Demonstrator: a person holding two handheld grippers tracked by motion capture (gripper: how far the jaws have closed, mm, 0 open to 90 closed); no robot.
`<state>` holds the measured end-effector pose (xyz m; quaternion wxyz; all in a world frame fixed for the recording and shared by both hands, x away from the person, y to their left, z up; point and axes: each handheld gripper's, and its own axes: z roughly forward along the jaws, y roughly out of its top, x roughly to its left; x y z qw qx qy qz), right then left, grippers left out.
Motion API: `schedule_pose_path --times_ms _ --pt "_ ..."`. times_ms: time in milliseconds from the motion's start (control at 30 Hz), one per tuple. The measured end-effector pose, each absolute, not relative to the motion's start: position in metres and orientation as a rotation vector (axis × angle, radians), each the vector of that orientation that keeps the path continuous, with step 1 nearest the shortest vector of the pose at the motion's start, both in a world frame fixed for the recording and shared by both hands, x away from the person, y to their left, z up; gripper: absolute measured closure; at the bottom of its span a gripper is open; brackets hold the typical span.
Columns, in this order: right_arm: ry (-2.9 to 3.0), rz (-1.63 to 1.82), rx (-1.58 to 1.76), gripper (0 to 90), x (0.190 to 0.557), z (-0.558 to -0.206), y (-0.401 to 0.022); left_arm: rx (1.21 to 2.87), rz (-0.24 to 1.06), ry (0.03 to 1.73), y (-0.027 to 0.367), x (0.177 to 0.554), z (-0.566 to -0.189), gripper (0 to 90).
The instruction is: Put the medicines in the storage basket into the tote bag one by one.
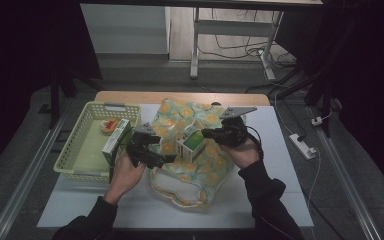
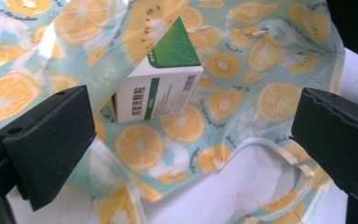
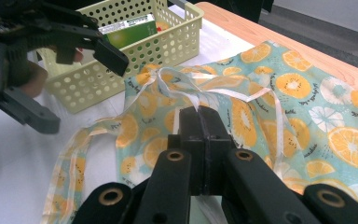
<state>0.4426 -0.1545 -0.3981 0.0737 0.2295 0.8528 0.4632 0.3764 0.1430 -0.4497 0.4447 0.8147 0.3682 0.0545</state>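
Our left hand-held gripper (image 2: 191, 140) stands wide open and empty, the box (image 2: 161, 88) just ahead; our right hand-held gripper (image 3: 199, 121) is clamped tight on the bag (image 3: 307, 121).

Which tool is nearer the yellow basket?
Left. The left tool hangs open beside the yellow basket; the right tool, shut on the fruit-print bag, is farther off.

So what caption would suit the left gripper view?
Open black fingers frame a green-and-white box sitting in a fruit-print cloth bag.
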Motion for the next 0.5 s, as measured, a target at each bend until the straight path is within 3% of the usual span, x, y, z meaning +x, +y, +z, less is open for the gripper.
schedule_pose_path --times_ms 500 --pt "2.557 1.388 0.689 90.0 0.442 -0.398 -0.155 2.017 0.201 0.973 0.171 0.357 -0.448 0.0"
